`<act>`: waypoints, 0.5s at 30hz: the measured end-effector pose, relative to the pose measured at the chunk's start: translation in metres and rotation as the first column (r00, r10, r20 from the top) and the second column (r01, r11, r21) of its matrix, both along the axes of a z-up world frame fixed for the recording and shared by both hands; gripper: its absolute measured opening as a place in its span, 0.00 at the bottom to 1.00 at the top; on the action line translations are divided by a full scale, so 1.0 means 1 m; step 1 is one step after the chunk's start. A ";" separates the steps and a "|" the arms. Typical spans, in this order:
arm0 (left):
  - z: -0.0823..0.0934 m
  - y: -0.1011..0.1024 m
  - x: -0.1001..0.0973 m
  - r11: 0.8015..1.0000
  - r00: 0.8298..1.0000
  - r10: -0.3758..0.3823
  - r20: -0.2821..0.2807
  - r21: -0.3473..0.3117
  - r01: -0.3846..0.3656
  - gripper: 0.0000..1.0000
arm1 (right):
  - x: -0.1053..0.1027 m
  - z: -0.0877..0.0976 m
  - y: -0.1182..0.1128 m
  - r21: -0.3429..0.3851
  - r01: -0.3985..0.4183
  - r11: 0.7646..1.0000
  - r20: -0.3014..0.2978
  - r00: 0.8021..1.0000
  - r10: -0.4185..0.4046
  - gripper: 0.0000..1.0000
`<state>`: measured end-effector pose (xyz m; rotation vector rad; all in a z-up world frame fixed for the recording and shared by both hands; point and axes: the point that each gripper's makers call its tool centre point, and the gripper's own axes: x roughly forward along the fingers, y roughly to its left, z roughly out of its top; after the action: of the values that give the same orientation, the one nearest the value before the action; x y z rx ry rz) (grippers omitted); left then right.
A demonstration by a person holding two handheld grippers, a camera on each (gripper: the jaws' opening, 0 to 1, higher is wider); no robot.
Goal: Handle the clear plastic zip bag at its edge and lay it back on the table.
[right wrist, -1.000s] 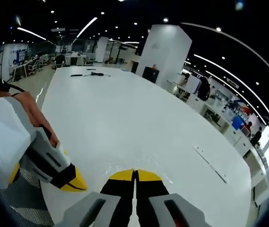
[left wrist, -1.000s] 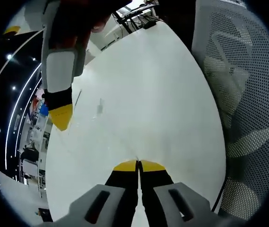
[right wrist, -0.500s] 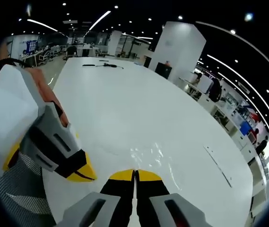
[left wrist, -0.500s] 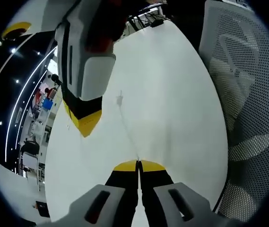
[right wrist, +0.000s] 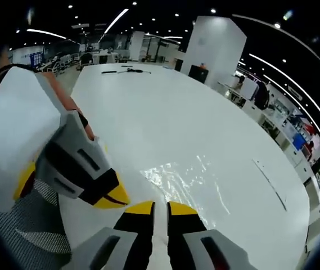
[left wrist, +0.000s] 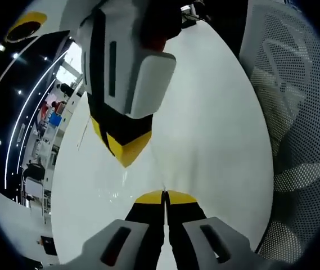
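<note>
Where glare allows, zip bag (right wrist: 185, 183) seemingly lies flat.

Clear glossy film on a smooth white surface.
You have the zip bag (right wrist: 185, 183) before you as thin, transparent, crinkled plastic throwing bright glints, lying on a surface (right wrist: 165, 118) that looks white, smooth and faintly sheened. Your right tool (right wrist: 160, 207) shows matt black and yellow tips under smooth grey plastic; the left tool (left wrist: 164, 197) looks alike. The chair back (left wrist: 300, 112) is perforated grey mesh.
</note>
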<state>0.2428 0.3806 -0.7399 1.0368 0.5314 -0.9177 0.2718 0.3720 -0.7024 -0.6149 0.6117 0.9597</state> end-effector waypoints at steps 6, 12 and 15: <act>-0.010 -0.003 0.000 0.999 1.000 -0.030 0.008 0.041 0.030 0.00 | -0.007 -0.001 -0.009 0.006 0.017 1.000 -0.012 1.000 -0.017 0.06; -0.014 -0.008 0.003 0.999 1.000 -0.010 -0.007 0.037 0.010 0.00 | -0.010 0.006 -0.026 0.033 0.090 0.995 -0.001 0.996 -0.090 0.07; -0.015 -0.011 0.008 0.999 1.000 0.005 -0.007 0.033 -0.005 0.00 | -0.014 0.013 -0.039 0.090 0.183 0.979 -0.013 0.983 -0.183 0.07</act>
<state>0.2505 0.3692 -0.7553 1.0617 0.5560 -0.9113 0.2576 0.3333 -0.6898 -0.4666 0.6141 0.8117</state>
